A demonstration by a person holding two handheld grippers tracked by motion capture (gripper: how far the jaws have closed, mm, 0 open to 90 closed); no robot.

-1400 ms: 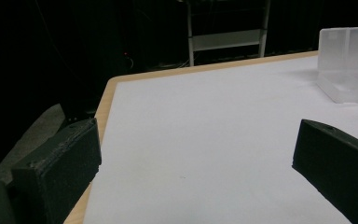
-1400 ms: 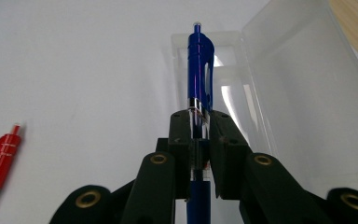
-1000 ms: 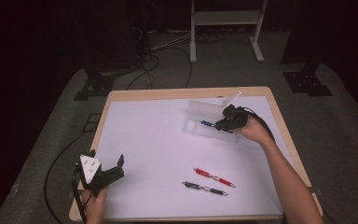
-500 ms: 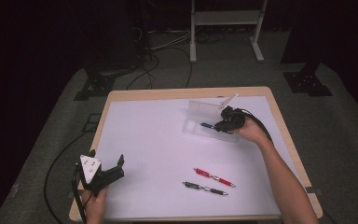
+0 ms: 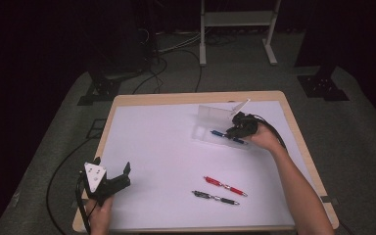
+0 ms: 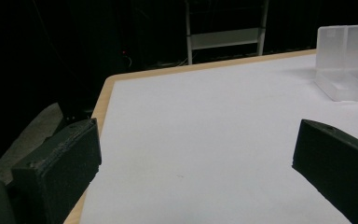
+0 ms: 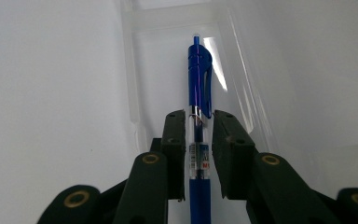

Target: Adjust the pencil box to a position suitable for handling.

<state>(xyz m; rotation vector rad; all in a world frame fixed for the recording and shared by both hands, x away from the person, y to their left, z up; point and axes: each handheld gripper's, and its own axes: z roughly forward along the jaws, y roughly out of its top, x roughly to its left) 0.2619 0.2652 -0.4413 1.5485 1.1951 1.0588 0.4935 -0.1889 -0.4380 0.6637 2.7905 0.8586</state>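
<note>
Dark room, cabled floor; white-topped table (image 5: 166,147) with wooden rim.

- Clear plastic case (image 5: 215,128), lid up, near far right corner of tabletop. Blue pen (image 7: 197,116) laid lengthwise inside.
- Right gripper (image 7: 199,140): jaws just eased apart, slim gaps seen beside barrel; pen judged released.
- Left gripper (image 5: 112,177): wide open, nothing held, near front left corner.
- Red pen (image 5: 224,185), black pen (image 5: 214,197): loose toward front edge.

Step judged: first pen deposited. Next: right gripper lifted clear, red pen fetched.

Left tongs (image 5: 111,178) gape wide; right tongs (image 5: 236,128) have just been opening.
</note>
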